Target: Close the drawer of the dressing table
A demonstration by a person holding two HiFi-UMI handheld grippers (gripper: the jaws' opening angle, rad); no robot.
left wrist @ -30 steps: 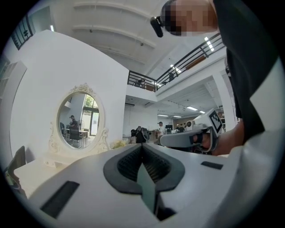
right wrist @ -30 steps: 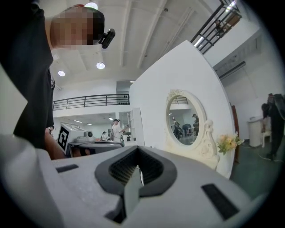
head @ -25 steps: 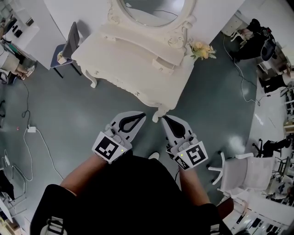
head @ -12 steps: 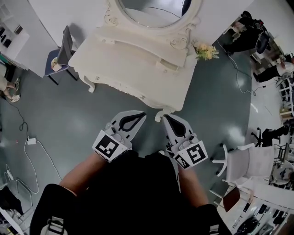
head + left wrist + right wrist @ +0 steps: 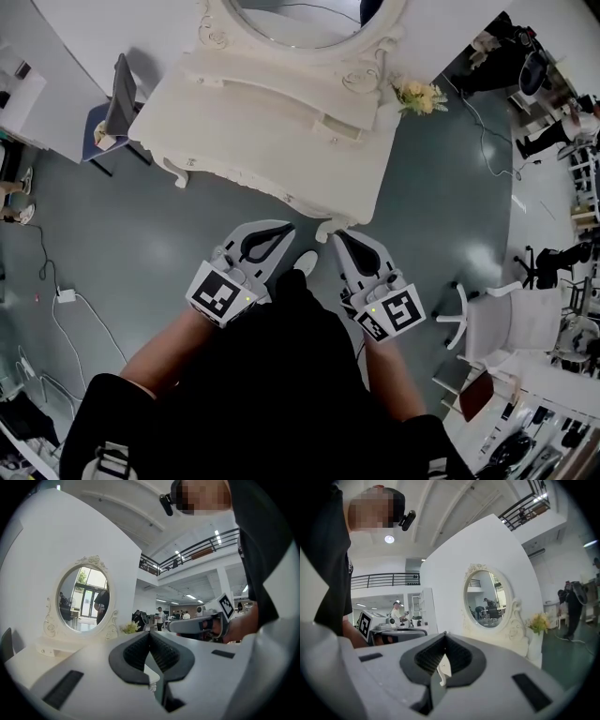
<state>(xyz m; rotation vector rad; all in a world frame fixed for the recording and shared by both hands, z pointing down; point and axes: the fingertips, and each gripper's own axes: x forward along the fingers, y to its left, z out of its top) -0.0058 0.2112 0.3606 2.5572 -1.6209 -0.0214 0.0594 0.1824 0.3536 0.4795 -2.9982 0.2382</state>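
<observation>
The white dressing table (image 5: 234, 141) stands ahead of me, with its oval mirror (image 5: 300, 19) at the back and a vase of flowers (image 5: 419, 96) at its right end. On its raised tier a small drawer (image 5: 335, 128) seems to stick out a little. My left gripper (image 5: 291, 228) and right gripper (image 5: 334, 237) are both shut and empty. They are held side by side just short of the table's front right leg (image 5: 328, 228). The left gripper view shows the left gripper (image 5: 150, 633), the mirror (image 5: 84, 599) and the right gripper (image 5: 197, 625). The right gripper (image 5: 445, 633) points at the mirror (image 5: 487, 599).
A grey chair (image 5: 112, 98) stands at the table's left, and a white swivel chair (image 5: 511, 323) on the right. Cables and a plug strip (image 5: 64, 295) lie on the grey floor at the left. My shoe (image 5: 305, 262) shows between the grippers. People and equipment fill the far right.
The table has slid left and a bit nearer in the head view as I step towards it. Both grippers have moved forward with me, still shut. My shoe now shows between them.
</observation>
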